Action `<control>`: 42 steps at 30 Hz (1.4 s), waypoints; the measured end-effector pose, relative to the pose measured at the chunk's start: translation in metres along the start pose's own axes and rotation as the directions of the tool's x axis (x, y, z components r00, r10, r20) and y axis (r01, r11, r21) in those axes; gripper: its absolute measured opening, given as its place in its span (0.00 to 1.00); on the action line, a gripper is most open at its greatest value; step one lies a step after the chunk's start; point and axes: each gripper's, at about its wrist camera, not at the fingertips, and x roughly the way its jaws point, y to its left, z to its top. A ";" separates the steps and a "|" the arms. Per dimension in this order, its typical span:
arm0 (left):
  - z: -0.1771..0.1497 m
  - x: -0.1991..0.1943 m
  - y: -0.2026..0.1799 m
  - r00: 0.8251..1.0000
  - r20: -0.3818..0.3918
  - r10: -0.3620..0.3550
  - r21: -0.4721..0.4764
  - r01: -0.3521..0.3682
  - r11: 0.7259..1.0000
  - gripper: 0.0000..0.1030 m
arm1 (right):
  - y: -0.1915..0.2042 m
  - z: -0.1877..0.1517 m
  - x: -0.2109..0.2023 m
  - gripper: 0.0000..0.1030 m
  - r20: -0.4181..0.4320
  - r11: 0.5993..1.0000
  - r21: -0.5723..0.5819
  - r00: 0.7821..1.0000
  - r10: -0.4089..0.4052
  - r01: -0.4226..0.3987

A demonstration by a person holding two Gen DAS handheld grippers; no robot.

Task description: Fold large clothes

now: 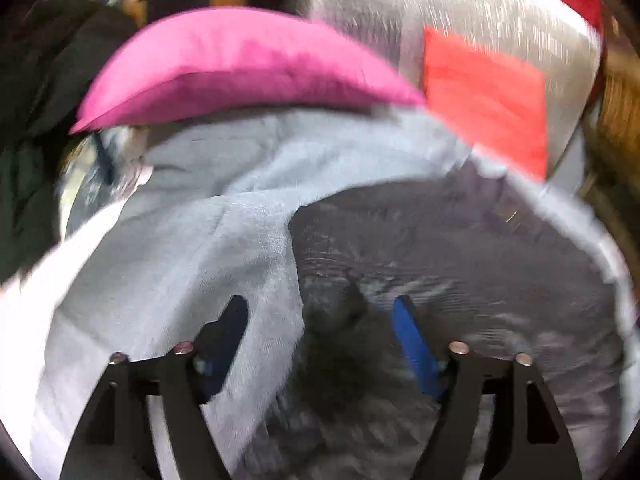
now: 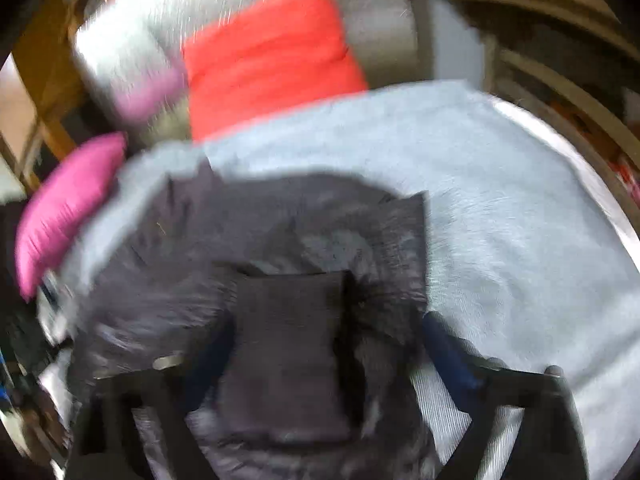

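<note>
1. Jaws of my left gripper (image 1: 320, 320) stand wide apart, with the blue pads (image 1: 412, 344) clear on both sides; no cloth is pressed between them.
2. Under this gripper lies the dark grey fuzzy garment (image 1: 460, 248), spread on a pale blue-grey blanket (image 1: 192, 248). A fold of the garment rises between the fingers, but I cannot tell if it touches them.
3. My right gripper (image 2: 320, 344) is also wide open. A flat dark part of the same garment (image 2: 288, 352) sits between its fingers, and the pads do not close on it.
4. Both views are blurred.
5. Beyond the blanket I see a magenta pillow (image 1: 240, 64) and a bright red cushion (image 2: 268, 60), both resting by a light grey sofa back (image 1: 460, 4).
</note>
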 end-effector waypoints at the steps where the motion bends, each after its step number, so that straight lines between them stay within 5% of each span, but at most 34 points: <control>1: -0.007 -0.016 0.007 0.999 0.028 -0.039 -0.070 0.041 0.997 0.85 | -0.004 -0.008 -0.013 0.94 0.009 0.996 0.056 0.998 0.070 -0.070; 3: -0.016 -0.023 0.006 0.995 0.043 -0.091 -0.159 0.097 0.982 0.87 | -0.009 -0.030 -0.029 0.94 0.022 0.975 0.164 0.988 0.150 -0.152; 6: -0.039 -0.015 -0.004 0.983 -0.040 -0.179 -0.251 0.163 0.954 0.88 | -0.006 -0.063 -0.017 0.94 -0.042 0.934 0.277 0.969 0.244 -0.223; 10: -0.051 0.019 -0.018 0.976 -0.154 -0.156 -0.303 0.103 0.948 0.88 | -0.004 -0.078 0.014 0.93 -0.068 0.882 0.406 0.954 0.292 -0.241; 13: -0.052 0.029 -0.023 0.976 -0.165 -0.139 -0.338 0.076 0.938 0.87 | -0.006 -0.072 0.025 0.92 -0.061 0.864 0.450 0.958 0.280 -0.224; 14: -0.049 0.032 -0.025 0.978 -0.160 -0.132 -0.335 0.072 0.940 0.80 | -0.008 -0.072 0.026 0.91 -0.055 0.860 0.459 0.959 0.278 -0.223; 15: -0.046 0.034 -0.028 0.980 -0.156 -0.123 -0.305 0.071 0.950 0.34 | -0.008 -0.071 0.027 0.85 -0.057 0.861 0.460 0.960 0.274 -0.218; 16: -0.042 0.038 -0.031 0.979 -0.184 -0.082 -0.259 0.033 0.965 0.16 | -0.009 -0.068 0.026 0.48 -0.069 0.870 0.449 0.963 0.261 -0.204; 17: -0.047 0.039 -0.028 0.979 -0.185 -0.085 -0.260 0.035 0.965 0.14 | -0.005 -0.065 0.027 0.20 -0.080 0.882 0.432 0.967 0.242 -0.186; 20: -0.044 0.026 -0.023 0.991 -0.114 -0.065 -0.239 0.036 0.970 0.10 | 0.014 -0.050 0.005 0.09 -0.025 0.950 0.277 0.987 0.160 -0.147; 24: -0.054 0.052 -0.025 0.989 -0.149 -0.009 -0.171 -0.017 0.985 0.13 | -0.001 -0.070 0.037 0.09 -0.139 0.971 0.237 0.988 0.068 -0.033; 25: -0.053 0.048 -0.031 0.991 -0.135 0.016 -0.134 -0.035 0.990 0.14 | -0.008 -0.074 0.040 0.11 -0.126 0.961 0.267 0.987 0.103 -0.066; 27: -0.050 0.042 -0.038 0.991 -0.135 -0.001 -0.121 -0.015 0.993 0.31 | -0.011 -0.074 0.032 0.19 -0.095 0.949 0.295 0.984 0.150 -0.116; 28: -0.047 0.040 -0.039 0.989 -0.147 -0.024 -0.134 0.004 0.991 0.56 | -0.010 -0.073 0.030 0.43 -0.100 0.943 0.299 0.978 0.184 -0.146; 29: -0.045 0.037 -0.039 0.987 -0.149 -0.051 -0.146 0.028 0.989 0.70 | -0.007 -0.071 0.027 0.78 -0.102 0.941 0.290 0.972 0.212 -0.175; 30: -0.044 0.031 -0.040 0.987 -0.142 -0.076 -0.151 0.055 0.987 0.73 | -0.001 -0.069 0.021 0.85 -0.106 0.944 0.268 0.968 0.226 -0.191; 34: -0.051 -0.007 -0.046 0.993 -0.095 -0.064 -0.085 0.056 0.995 0.73 | 0.016 -0.071 -0.008 0.86 -0.130 0.947 0.208 0.953 0.274 -0.244; 38: -0.050 -0.032 -0.056 0.998 0.003 -0.069 -0.077 0.069 0.995 0.73 | 0.035 -0.060 -0.029 0.86 -0.061 0.925 0.173 0.934 0.352 -0.337; 40: -0.041 -0.028 -0.067 0.997 0.028 -0.071 -0.062 0.072 0.995 0.73 | 0.042 -0.049 -0.017 0.86 -0.052 0.922 0.186 0.934 0.353 -0.339; 42: -0.038 -0.024 -0.077 0.997 0.024 -0.072 -0.052 0.073 0.996 0.73 | 0.033 -0.041 0.022 0.86 -0.110 0.894 0.317 0.925 0.365 -0.316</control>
